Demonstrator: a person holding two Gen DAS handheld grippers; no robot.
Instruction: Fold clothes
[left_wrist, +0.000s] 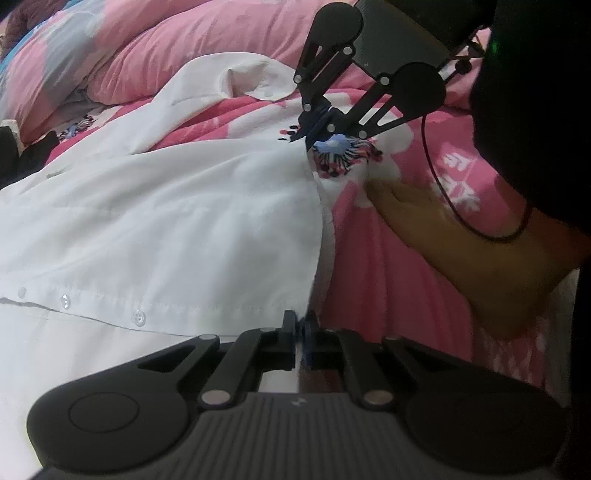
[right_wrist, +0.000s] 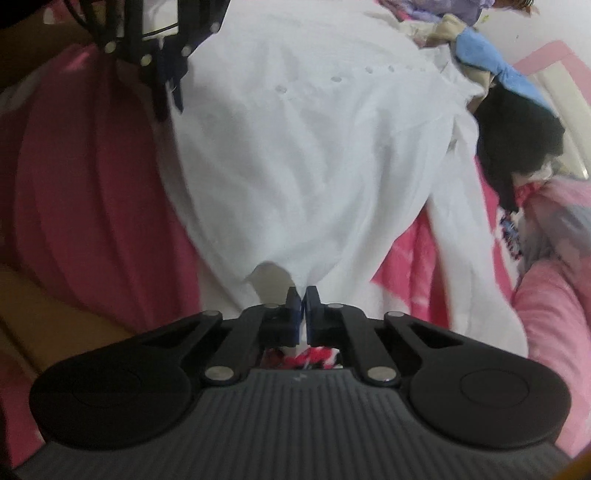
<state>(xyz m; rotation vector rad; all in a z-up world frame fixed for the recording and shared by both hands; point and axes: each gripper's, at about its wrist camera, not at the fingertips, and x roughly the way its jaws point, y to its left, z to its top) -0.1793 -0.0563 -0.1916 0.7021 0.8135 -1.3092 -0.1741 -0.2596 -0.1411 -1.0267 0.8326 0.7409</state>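
We have a white shirt (left_wrist: 159, 221) spread over a pink bed (left_wrist: 388, 266), its button placket running along the near side in the left wrist view. Our left claw (left_wrist: 300, 325) is pinched tight on the shirt's hem at the corner nearest us. Our right claw (right_wrist: 303, 295) is likewise closed, its blue pads gripping the shirt's edge farther along the same side; it also shows in the left view (left_wrist: 314, 127). A bare foot (left_wrist: 461, 251) rests on the bed beside the shirt. Dark clothes (right_wrist: 517, 136) lie heaped beyond the shirt.
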